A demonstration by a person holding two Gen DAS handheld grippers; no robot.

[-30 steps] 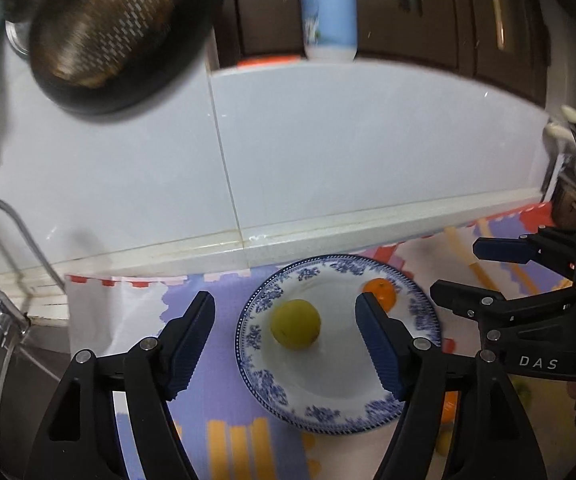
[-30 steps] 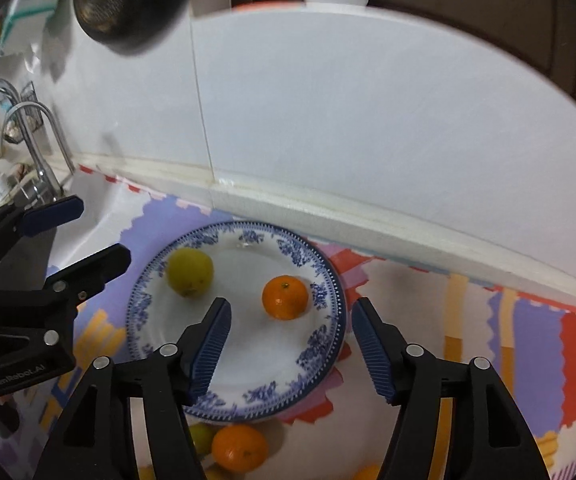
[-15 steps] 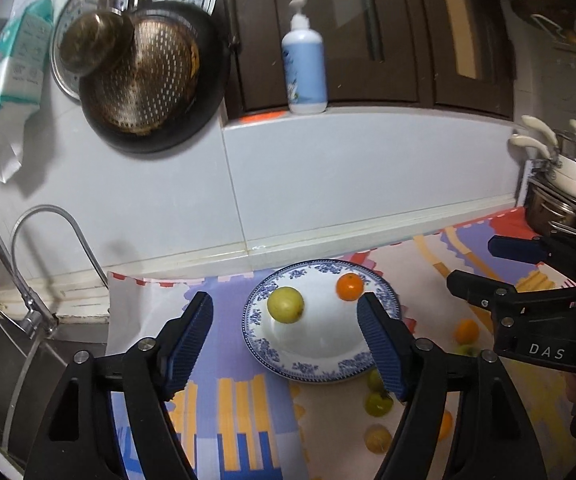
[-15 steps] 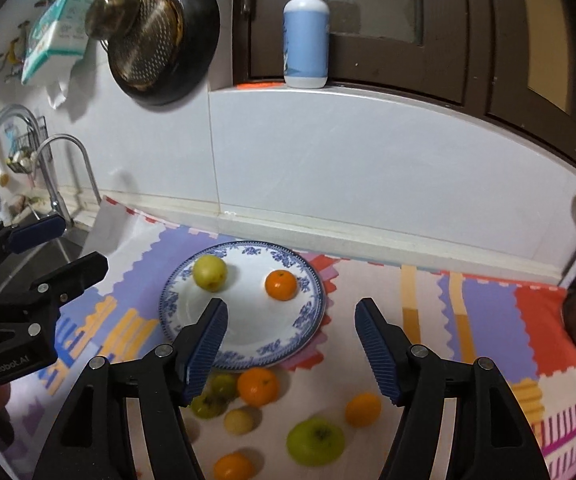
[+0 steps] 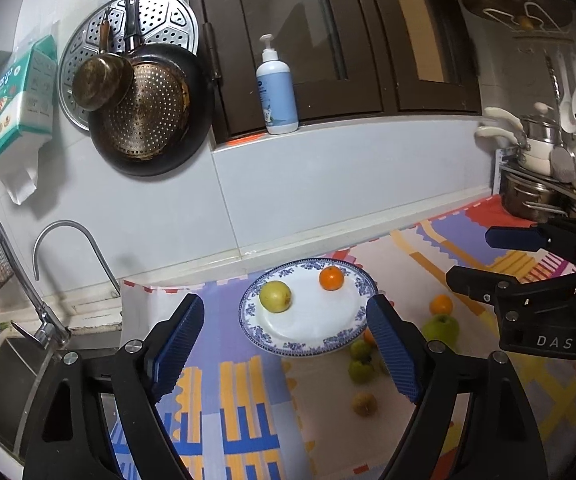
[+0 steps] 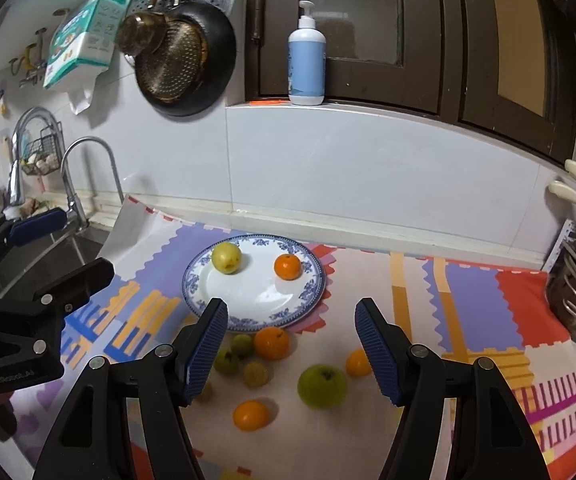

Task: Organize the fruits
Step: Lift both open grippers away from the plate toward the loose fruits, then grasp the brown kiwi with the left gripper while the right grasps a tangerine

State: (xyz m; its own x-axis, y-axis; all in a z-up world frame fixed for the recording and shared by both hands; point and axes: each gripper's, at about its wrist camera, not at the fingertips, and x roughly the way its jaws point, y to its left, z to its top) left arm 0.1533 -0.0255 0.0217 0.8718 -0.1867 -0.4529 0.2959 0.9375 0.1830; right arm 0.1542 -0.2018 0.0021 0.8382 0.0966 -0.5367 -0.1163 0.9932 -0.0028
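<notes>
Plate (image 6: 253, 300) sits on mat near back wall, carrying yellow fruit (image 6: 227, 258) and small orange (image 6: 287, 266), well apart. Loose fruit lies on mat below plate: large orange (image 6: 271, 343), green apple (image 6: 322, 385), front orange (image 6: 251, 415), several small greenish pieces.

Your left gripper (image 5: 283, 346): jaws have just been opening, nothing between pads. Your right gripper (image 6: 292, 348): jaws apart, empty, above loose pile.

Judged step: between placements. Next move calls for lowering onto one loose fruit, jaws straddling it before closing.
</notes>
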